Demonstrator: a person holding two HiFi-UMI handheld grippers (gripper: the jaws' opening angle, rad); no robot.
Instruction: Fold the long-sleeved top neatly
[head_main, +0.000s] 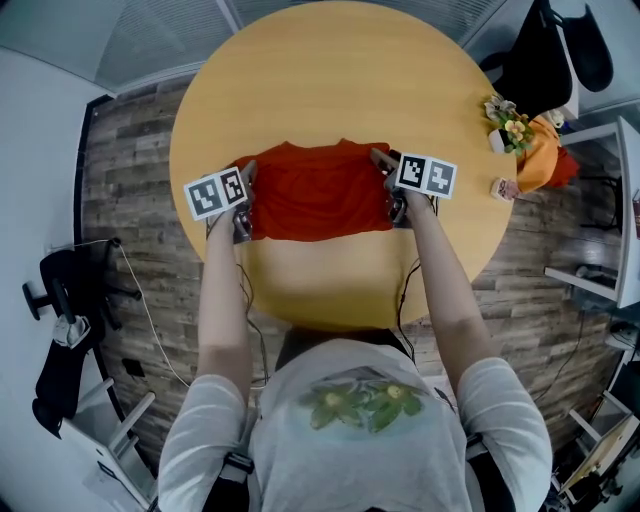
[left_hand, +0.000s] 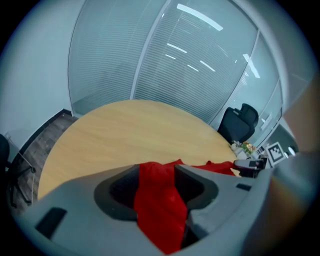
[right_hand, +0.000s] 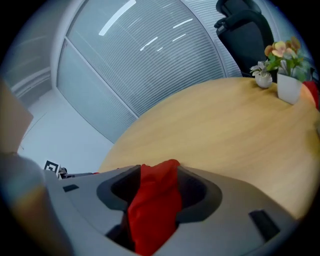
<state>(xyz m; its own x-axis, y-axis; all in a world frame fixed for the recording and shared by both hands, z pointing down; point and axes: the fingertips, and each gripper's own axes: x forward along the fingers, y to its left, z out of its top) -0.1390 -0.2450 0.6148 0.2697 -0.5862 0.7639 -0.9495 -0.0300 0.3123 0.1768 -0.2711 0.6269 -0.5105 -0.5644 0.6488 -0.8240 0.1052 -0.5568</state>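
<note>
I am holding my two grippers at opposite ends of the one red top (head_main: 315, 192), left gripper (head_main: 248, 175) and right gripper (head_main: 381, 160). The top is lying folded mid-tabletop (head_main: 330, 90), its long axis running left to right. Both jaw pairs are standing apart, with cloth lying loosely between them.

A round wooden table (head_main: 330, 90) bears potted flowers (head_main: 511, 126).
</note>
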